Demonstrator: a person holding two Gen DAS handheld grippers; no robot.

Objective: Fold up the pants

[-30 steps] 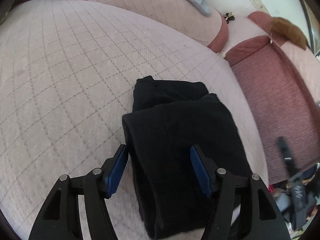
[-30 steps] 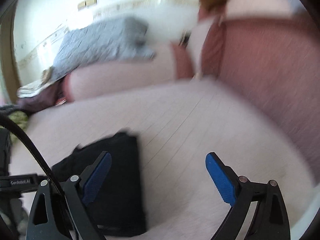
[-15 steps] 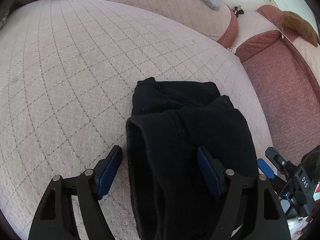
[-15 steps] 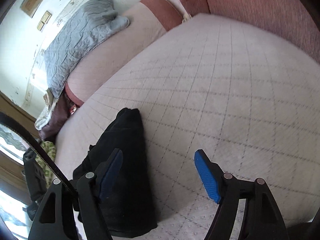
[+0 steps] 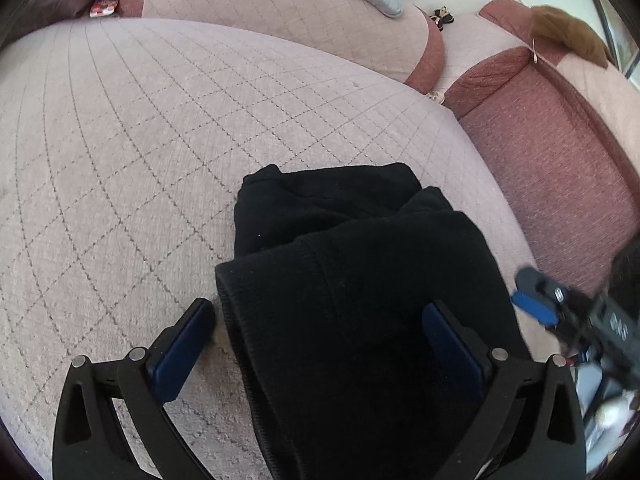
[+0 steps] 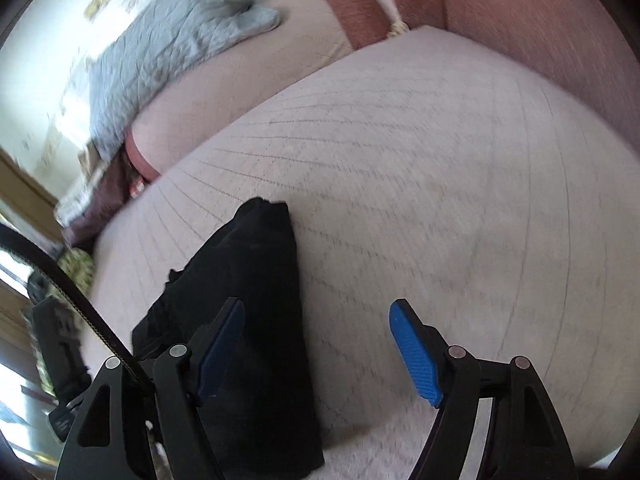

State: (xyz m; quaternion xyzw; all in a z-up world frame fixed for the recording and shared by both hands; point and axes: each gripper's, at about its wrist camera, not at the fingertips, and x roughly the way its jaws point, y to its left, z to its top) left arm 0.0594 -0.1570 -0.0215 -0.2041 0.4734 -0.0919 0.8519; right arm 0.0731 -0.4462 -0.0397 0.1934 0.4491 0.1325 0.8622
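Over black pants [image 5: 360, 280], left hand-held gripper [image 5: 320, 344] wider.

You've got 1 pr black pants [image 5: 360, 280], 2 grippers – left [image 5: 320, 344], right [image 6: 316, 348] – 1 quilted pink cushion [image 5: 120, 140], 1 grey blanket [image 6: 172, 48], 1 brown cloth [image 5: 568, 32].

Around the folded black pants [image 5: 352, 280], open quilted cushion [image 5: 140, 152] is left on the far and left sides; passage is bounded by the maroon backrest [image 5: 560, 168] beyond.
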